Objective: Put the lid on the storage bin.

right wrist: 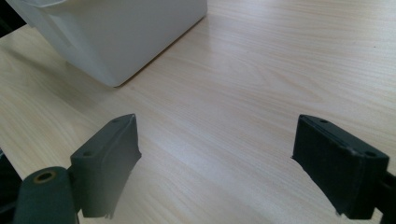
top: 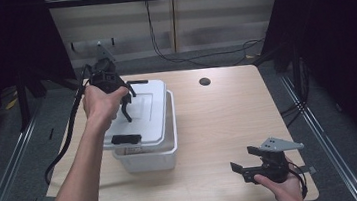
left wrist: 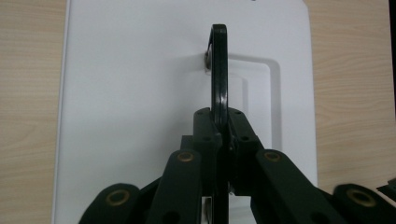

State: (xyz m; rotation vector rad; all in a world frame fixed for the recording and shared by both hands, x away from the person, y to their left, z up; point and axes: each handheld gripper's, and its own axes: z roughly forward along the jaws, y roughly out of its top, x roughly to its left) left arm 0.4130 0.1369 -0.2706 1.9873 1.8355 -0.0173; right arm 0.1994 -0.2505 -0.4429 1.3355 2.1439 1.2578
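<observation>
A white plastic box (top: 152,156) stands left of centre on the wooden table, and a corner of the box (right wrist: 121,32) shows in the right gripper view. Its white lid (top: 150,116) lies askew over it, shifted left, with black latches (top: 126,138) at both ends. My left gripper (top: 126,106) points down onto the lid (left wrist: 135,93) and is shut on the thin black handle (left wrist: 219,70) at its middle. My right gripper (top: 245,159) rests low at the table's near right, open; between its fingers (right wrist: 107,163) there is only bare wood.
The table (top: 219,126) has a round cable hole (top: 204,81) near its far edge. Cables (top: 182,57) trail on the floor behind it. Dark frame posts and floor rails (top: 315,126) flank both sides.
</observation>
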